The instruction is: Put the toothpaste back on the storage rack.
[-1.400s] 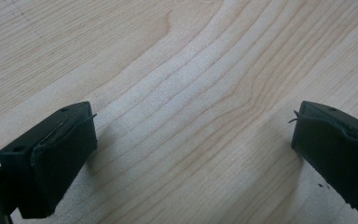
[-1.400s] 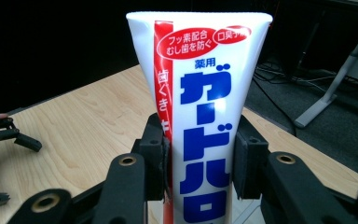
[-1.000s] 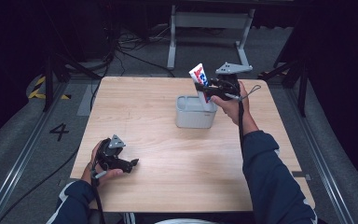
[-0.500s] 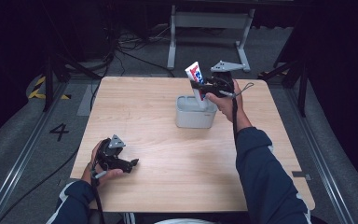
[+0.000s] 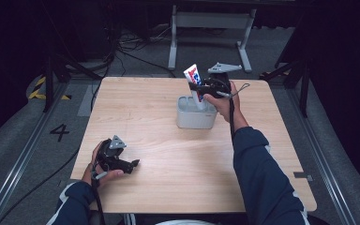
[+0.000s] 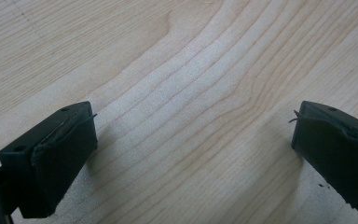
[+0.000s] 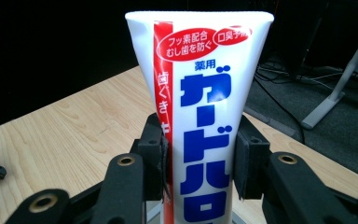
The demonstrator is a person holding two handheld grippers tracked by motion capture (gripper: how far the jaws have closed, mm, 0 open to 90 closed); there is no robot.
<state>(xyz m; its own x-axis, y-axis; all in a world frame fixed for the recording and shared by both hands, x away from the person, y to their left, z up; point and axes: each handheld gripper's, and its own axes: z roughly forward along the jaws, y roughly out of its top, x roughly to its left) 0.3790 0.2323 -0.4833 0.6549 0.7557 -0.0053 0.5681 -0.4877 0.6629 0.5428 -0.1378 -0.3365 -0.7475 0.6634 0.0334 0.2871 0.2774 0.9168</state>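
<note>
Toothpaste tube [image 7: 200, 116] stands nearly upright in my right gripper [image 5: 201, 89], long axis vertical, flat crimped end at twelve o'clock, lower end down in the grey holder [image 5: 195, 117] at the table's [image 5: 168, 140] far middle. My pads clamp its two sides. At seven o'clock from the holder, my left gripper [image 5: 132, 165] rests low, jaws wide, nothing between.
</note>
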